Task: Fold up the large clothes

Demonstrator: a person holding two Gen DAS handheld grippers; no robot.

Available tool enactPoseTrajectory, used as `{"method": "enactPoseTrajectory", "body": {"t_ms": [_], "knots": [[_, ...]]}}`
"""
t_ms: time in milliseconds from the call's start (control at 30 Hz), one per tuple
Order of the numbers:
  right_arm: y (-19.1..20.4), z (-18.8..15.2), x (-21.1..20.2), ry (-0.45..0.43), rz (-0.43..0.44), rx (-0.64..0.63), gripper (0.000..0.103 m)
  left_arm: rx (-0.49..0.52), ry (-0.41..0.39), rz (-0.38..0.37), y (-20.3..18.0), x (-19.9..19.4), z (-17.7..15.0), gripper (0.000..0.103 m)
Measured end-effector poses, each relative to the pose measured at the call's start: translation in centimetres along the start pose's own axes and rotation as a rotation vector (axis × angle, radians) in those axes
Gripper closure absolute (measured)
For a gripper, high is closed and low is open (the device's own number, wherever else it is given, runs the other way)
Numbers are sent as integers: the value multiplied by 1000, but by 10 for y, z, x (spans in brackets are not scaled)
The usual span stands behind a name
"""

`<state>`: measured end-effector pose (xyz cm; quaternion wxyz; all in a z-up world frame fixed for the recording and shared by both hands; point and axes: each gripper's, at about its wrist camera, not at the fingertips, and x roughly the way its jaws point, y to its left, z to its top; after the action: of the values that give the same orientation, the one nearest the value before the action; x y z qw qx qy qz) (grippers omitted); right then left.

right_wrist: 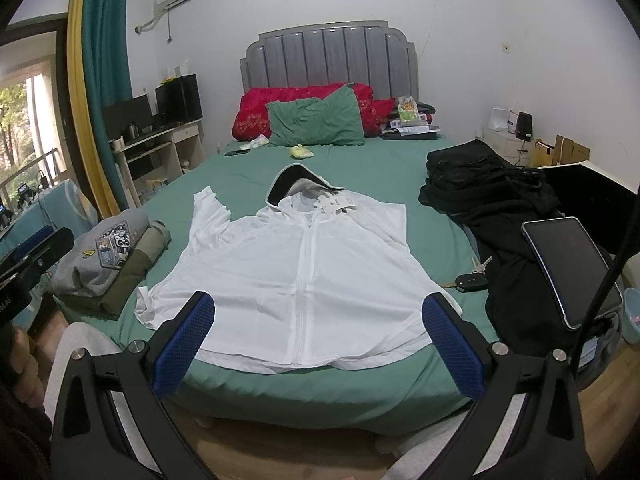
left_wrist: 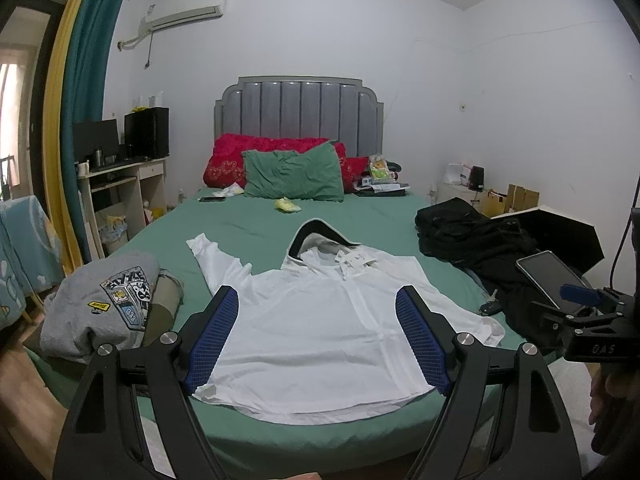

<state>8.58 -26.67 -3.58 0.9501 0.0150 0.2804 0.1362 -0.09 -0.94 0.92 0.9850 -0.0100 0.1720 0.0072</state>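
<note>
Both tools released, held above the foot of the bed (right_wrist: 320, 392): left tool (left_wrist: 316, 336), right tool (right_wrist: 318, 338). White jacket (right_wrist: 304, 264) lay flat, zipped, hem at the bed's edge. Risk: thin fabric slipping or bunching in a shallow pinch. Keys (right_wrist: 472, 278) and black clothes (right_wrist: 500, 208) crowded the right sleeve; grey sweater (right_wrist: 104, 252) sat near the left.

A white hooded jacket (right_wrist: 304, 264) lies spread flat on the green bed (right_wrist: 320, 388); the right gripper (right_wrist: 318, 322) hangs wide open, seemingly above its hem.
</note>
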Motion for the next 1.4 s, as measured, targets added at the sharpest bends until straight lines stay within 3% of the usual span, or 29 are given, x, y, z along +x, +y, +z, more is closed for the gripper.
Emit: {"method": "enactPoseTrajectory", "body": {"t_ms": [1400], "knots": [[2,-1,-3,1,4,-2,0,3,-14,-7,0,-7,2,20]]}}
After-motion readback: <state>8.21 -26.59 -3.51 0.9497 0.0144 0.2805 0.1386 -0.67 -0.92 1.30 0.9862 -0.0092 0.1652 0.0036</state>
